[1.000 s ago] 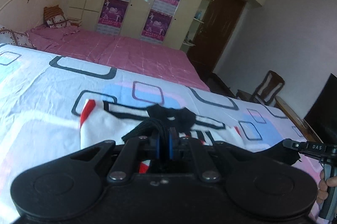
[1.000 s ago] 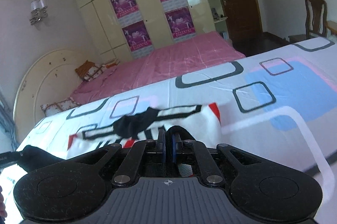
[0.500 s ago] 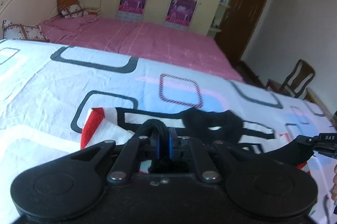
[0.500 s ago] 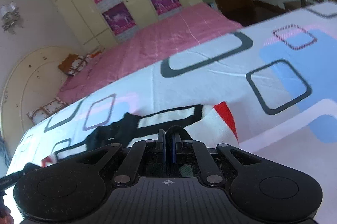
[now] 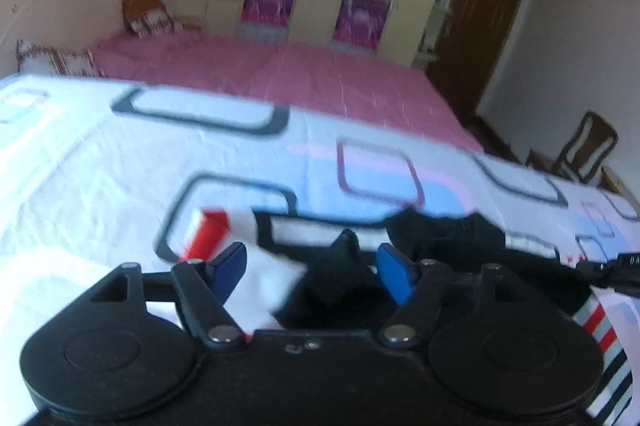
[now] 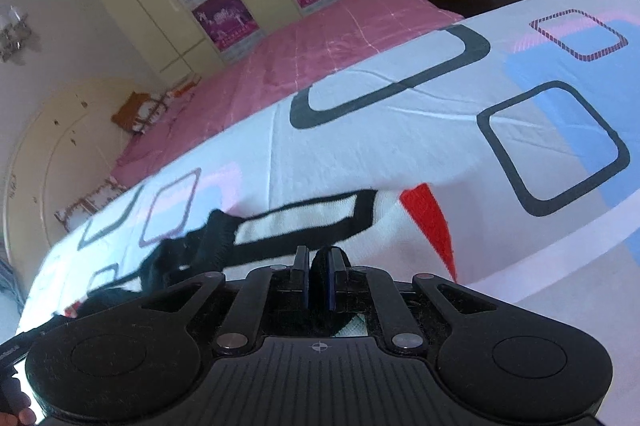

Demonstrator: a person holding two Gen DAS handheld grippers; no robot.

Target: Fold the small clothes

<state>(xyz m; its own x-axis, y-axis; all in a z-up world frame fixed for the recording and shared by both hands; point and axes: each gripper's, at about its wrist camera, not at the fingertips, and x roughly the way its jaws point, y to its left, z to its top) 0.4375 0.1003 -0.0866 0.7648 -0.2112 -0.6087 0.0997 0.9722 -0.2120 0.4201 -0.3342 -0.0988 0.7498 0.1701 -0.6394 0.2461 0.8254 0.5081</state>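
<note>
Left wrist view shows the left gripper (image 5: 310,266) with its blue fingers (image 5: 394,276) spread apart, a black fold of the small garment (image 5: 344,266) lying loose between them. Right wrist view shows the right gripper (image 6: 318,280) with fingers pressed together, pinching black fabric of the garment (image 6: 304,226), a white knit piece with black bands and red corners spread on the patterned bedsheet (image 6: 400,130). To fold well, the right side should probably be laid flat and level with the left before letting go (edges aligned). Both gripper bodies hide the garment's near edge, and the left view is blurred.
</note>
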